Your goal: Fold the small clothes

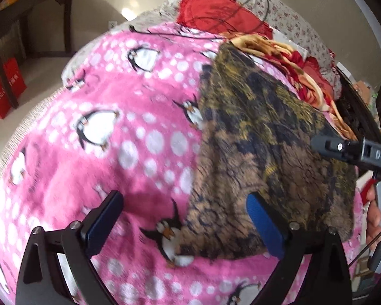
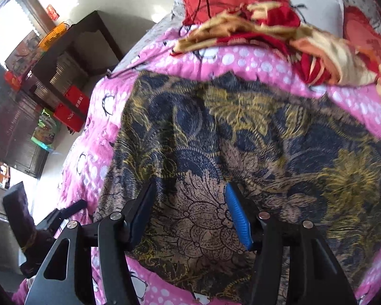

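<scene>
A patterned cloth [image 1: 261, 137] in dark blue, gold and tan lies spread flat on a pink penguin blanket [image 1: 119, 132]. My left gripper [image 1: 185, 197] hovers open over the cloth's left edge, its left finger above the blanket and its right finger above the cloth. In the right wrist view the same cloth [image 2: 241, 139] fills the middle, and my right gripper [image 2: 190, 186] stands open above its tan flower print with nothing pinched. The right gripper's tip [image 1: 317, 143] also shows from the side over the cloth's right part. The left gripper [image 2: 73, 208] appears at the cloth's left corner.
A crumpled red-and-gold blanket [image 2: 279, 30] and a red cushion [image 1: 216, 10] with a thin black cable lie beyond the cloth. The bed's left edge drops to the floor, where a dark wooden table [image 2: 81, 43] and red bags [image 1: 5, 89] stand. A hand [image 1: 373, 218] shows at far right.
</scene>
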A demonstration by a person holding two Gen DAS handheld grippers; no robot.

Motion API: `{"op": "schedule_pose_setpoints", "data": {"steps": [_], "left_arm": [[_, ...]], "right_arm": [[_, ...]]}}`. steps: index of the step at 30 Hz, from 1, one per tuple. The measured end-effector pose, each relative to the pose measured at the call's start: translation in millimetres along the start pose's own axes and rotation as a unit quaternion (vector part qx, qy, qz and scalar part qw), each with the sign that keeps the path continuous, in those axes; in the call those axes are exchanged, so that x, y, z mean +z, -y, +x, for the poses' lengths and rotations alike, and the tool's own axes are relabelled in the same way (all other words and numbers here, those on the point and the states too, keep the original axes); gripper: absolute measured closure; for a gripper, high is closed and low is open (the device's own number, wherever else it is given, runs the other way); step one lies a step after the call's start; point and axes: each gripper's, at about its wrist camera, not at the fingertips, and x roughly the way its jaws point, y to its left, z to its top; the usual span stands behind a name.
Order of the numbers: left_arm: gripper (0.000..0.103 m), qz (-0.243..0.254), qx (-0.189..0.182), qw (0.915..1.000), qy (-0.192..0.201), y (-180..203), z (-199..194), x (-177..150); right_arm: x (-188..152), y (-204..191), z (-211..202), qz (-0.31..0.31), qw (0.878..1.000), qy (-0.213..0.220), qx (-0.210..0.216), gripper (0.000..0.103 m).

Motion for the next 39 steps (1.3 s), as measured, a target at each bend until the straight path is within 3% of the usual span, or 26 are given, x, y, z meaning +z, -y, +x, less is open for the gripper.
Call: {"op": "schedule_pose_setpoints", "data": {"steps": [4,12,26,29,33,39], "left_arm": [[0.004,0.003,0.028,0.9996,0.011,-3.0,6.7,9.8],[0.004,0.02,0.04,0.9988,0.02,3.9,18.5,17.9],[0.002,0.028,0.032,0.9989,0.021,8.6,24.1,15.7],[0.002,0.026,0.022,0.9991,0.025,5.4,21.8,13.6],[0.002,0.008,-0.003,0.9993,0.036,-1.5,16.8,10.8],[0.002,-0.004,-0.038,0.9987,0.035,-4.9,12.8,10.2]], "right_arm": [[6.8,-0.2,13.0,-0.005,1.0,0.016,0.007,0.047],[46.0,-21.8,31.1,-0.043,0.998,0.051,-0.003,0.047],[89.4,-52.4,85.4,-0.076,0.995,0.038,-0.045,0.047],[94.6,-56.9,81.4,-0.075,0.995,0.035,-0.052,0.047],[95.9,-71.0,60.3,-0.072,0.995,0.065,-0.021,0.044],[97.8,-103.5,92.3,-0.1,0.993,-0.005,-0.055,0.04]]}}
